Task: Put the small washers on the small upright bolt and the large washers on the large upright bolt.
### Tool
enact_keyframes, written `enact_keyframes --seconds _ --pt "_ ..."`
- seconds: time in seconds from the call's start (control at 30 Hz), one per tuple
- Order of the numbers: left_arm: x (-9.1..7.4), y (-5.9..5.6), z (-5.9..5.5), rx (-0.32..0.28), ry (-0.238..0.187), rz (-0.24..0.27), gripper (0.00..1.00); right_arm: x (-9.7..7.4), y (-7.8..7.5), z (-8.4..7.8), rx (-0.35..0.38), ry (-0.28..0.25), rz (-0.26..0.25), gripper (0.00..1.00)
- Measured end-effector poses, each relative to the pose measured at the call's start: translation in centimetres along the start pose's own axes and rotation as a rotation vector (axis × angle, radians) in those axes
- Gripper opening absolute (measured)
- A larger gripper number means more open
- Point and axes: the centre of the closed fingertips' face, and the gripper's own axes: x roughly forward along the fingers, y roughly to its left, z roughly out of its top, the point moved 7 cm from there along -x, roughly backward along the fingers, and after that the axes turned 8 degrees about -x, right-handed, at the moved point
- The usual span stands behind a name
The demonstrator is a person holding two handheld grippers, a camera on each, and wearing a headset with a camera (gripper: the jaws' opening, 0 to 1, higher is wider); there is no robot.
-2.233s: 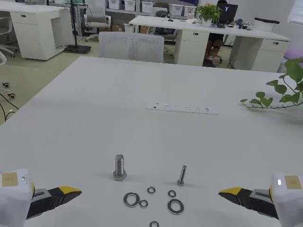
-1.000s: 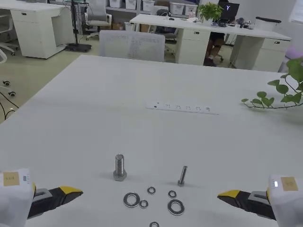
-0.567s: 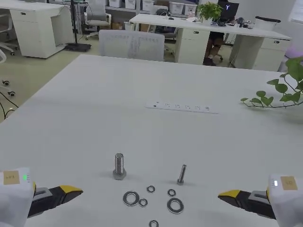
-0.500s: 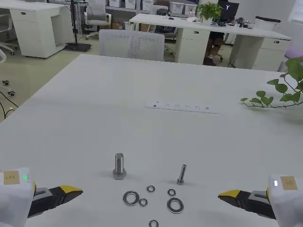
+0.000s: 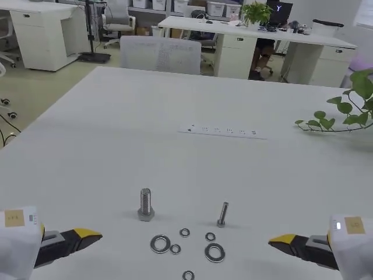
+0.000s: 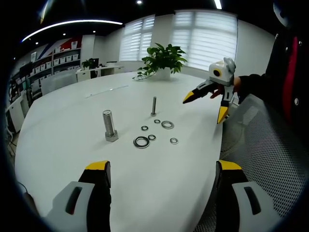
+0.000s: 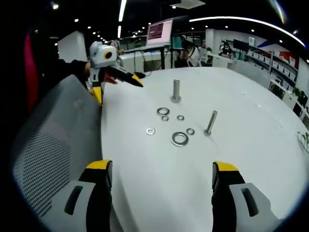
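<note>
Near table [image 5: 175, 105] edge | large bolt [image 5: 145, 204] left, small bolt [image 5: 222, 214] right | apparently six washers [image 5: 159, 244] loose | left gripper [image 6: 162, 166], right gripper [image 7: 161, 166] released, empty.

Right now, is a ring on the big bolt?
No, the big bolt stands bare; all the washers lie loose on the table beside it.

The head view looks forward and down from the near edge of the tabletop [image 5: 175, 105]. The left gripper view skims low across it from the left, the right gripper view from the right, facing each other. All three share the large bolt [image 5: 145, 204], small bolt [image 5: 223, 213] and washers [image 5: 153, 244] lying between them.
</note>
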Motion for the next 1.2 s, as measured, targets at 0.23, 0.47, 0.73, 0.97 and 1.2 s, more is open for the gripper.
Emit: enact_keyframes --seconds 0.23,0.47,0.73,0.97,1.2 --pt "0.2 0.0 0.1 0.002 -0.005 -0.004 0.9 -0.1 0.0 0.0 -0.006 0.011 0.003 0.85" --pt "0.3 -0.1 0.3 0.007 -0.014 -0.007 0.89 -0.4 -0.2 0.5 -0.031 0.037 0.008 0.83" --pt "0.5 -0.3 0.4 0.013 -0.019 -0.015 0.89 -0.3 -0.5 1.3 -0.087 0.076 0.029 0.8" --pt "0.6 -0.5 0.7 0.018 -0.024 -0.013 0.88 -0.1 -1.1 2.5 -0.145 0.108 0.05 0.78" --pt "0.6 -0.6 0.7 0.019 -0.021 -0.01 0.88 0.6 -1.1 3.5 -0.175 0.128 0.091 0.72"
